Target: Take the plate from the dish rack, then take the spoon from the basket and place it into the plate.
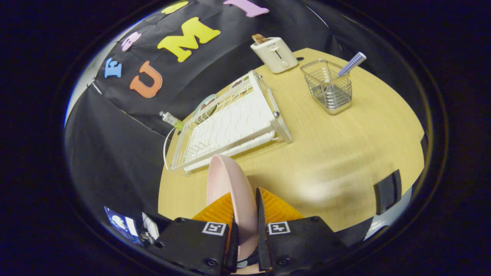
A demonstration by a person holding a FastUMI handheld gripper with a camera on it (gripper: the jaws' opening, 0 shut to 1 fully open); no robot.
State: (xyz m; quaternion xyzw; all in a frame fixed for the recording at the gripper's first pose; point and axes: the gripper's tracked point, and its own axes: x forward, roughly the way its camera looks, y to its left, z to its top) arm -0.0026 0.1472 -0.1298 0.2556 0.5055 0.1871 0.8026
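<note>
Claw (pixel 245 199) clamped on pink plate (pixel 230 188), both orange fingers (pixel 274 205) pressing its rim, plate edge-on between them, tilted, off the white dish rack (pixel 230 122) at 12 o'clock just beyond. Plate looks rigid, smooth, probably slippery and breakable; rim grip is thin, so keep squeeze firm and set it down flat on the table (pixel 326 153). Spoon (pixel 351 65) stands in wire basket (pixel 330 86) at 1 o'clock, well apart; light, stiff, best taken by the checked handle sticking up.

A white toaster (pixel 274 54) is seen far beyond the fingers on the wooden table (pixel 345 153). A small bottle (pixel 171 119) is noted at the table's edge, ahead and left.
</note>
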